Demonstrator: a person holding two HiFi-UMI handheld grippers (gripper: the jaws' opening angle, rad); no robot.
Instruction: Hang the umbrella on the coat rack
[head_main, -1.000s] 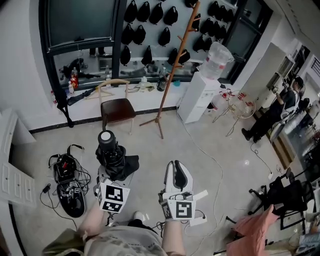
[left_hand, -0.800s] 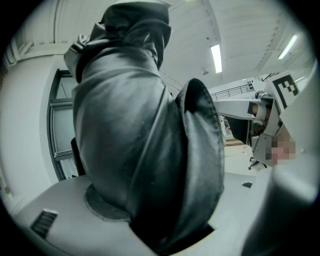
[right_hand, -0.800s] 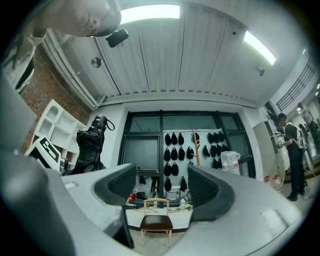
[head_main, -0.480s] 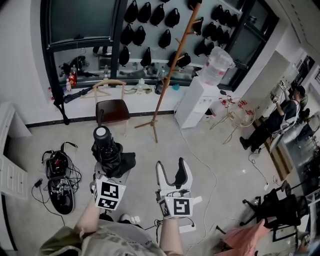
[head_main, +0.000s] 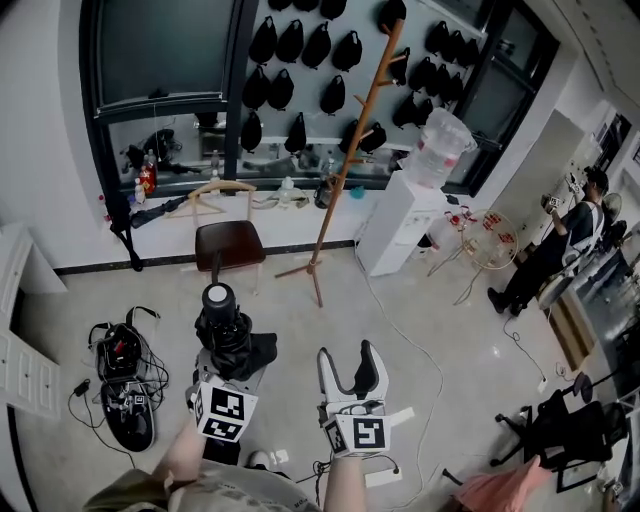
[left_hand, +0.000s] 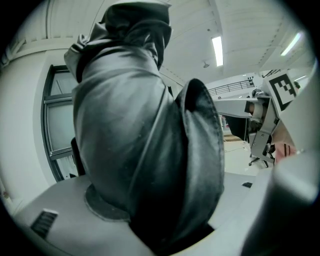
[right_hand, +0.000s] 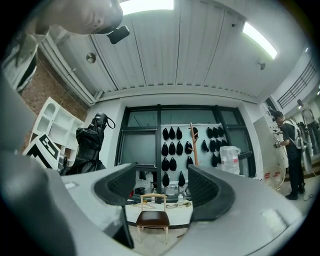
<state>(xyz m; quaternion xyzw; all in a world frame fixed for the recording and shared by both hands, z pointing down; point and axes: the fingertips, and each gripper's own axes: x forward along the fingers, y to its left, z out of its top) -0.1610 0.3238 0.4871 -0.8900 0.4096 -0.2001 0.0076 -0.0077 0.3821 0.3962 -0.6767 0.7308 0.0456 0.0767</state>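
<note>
Carry step: my left gripper (head_main: 230, 365) is clamped round the folded black fabric umbrella (head_main: 222, 320), which stands upright in it. My right gripper (head_main: 353, 365) has just been opening, its jaws wide with nothing between them. The tall wooden coat rack (head_main: 345, 165) stands well ahead of both grippers, so next I judge I must close in and raise the umbrella to a free peg.

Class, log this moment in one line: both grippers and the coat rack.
left gripper: shut on umbrella, held upright | right gripper: fingers just opened, empty | coat rack: standing ahead, umbrella not yet hung
</note>
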